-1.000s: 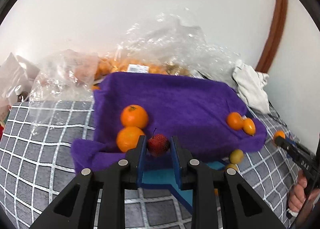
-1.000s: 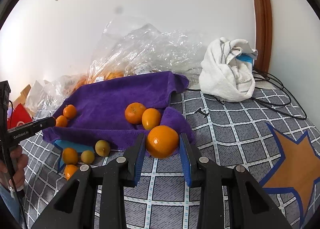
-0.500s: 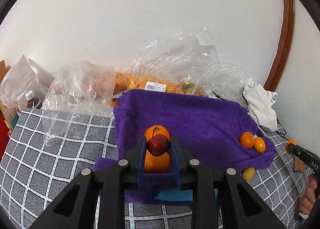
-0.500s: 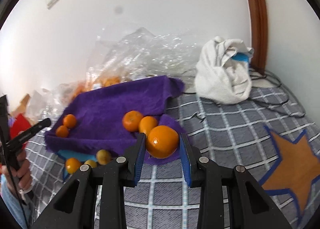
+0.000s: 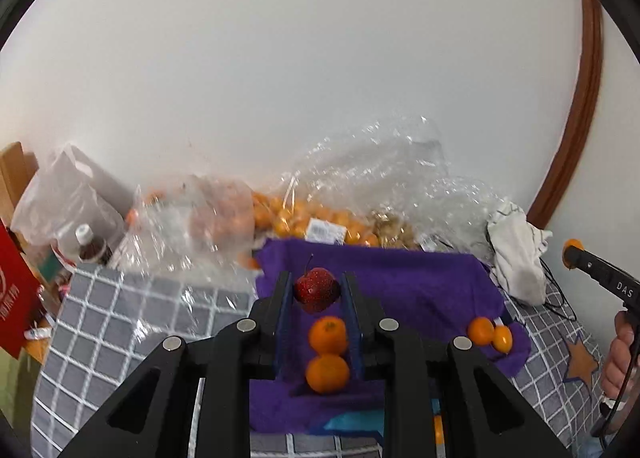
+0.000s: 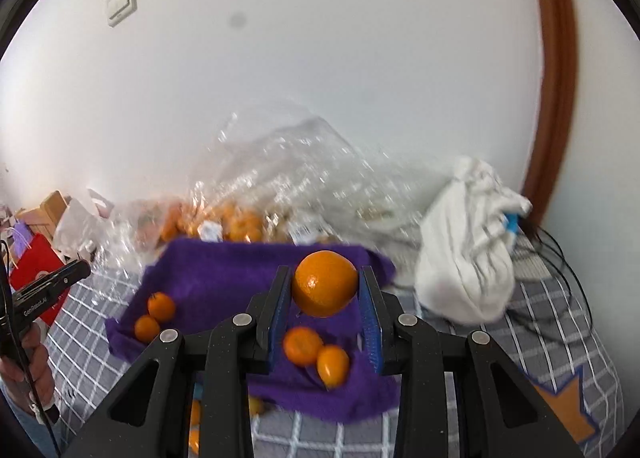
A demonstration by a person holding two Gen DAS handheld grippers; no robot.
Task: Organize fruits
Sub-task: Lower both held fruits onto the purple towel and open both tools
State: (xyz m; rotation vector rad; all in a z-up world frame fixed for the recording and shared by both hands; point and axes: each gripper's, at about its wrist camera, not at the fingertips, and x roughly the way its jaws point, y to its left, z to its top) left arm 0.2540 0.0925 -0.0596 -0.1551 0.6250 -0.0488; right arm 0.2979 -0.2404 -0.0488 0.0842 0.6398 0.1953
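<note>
My left gripper (image 5: pixel 317 292) is shut on a small red fruit with a stem (image 5: pixel 316 290), held above the purple towel (image 5: pixel 420 290). Two oranges (image 5: pixel 327 354) lie on the towel below it. Two smaller orange fruits (image 5: pixel 489 332) lie near the towel's right edge. My right gripper (image 6: pixel 325 290) is shut on a large orange (image 6: pixel 325 284), held above the purple towel (image 6: pixel 224 274). Two oranges (image 6: pixel 314 352) lie below it, and two more (image 6: pixel 155 314) at the towel's left end. Each gripper also shows in the other's view, the right one (image 5: pixel 600 278) and the left one (image 6: pixel 48 290).
Clear plastic bags with many small orange fruits (image 5: pixel 304 218) lie behind the towel against the wall. A white bundled cloth (image 6: pixel 468 258) and black cables sit at the right. A red box (image 5: pixel 16 298) and a bottle (image 5: pixel 90 248) stand at the left. Loose fruits (image 6: pixel 256 406) lie on the checked cover.
Both grippers have lifted and pulled back with their fruits held. The towel and the fruits on it now sit lower and farther in both views.
</note>
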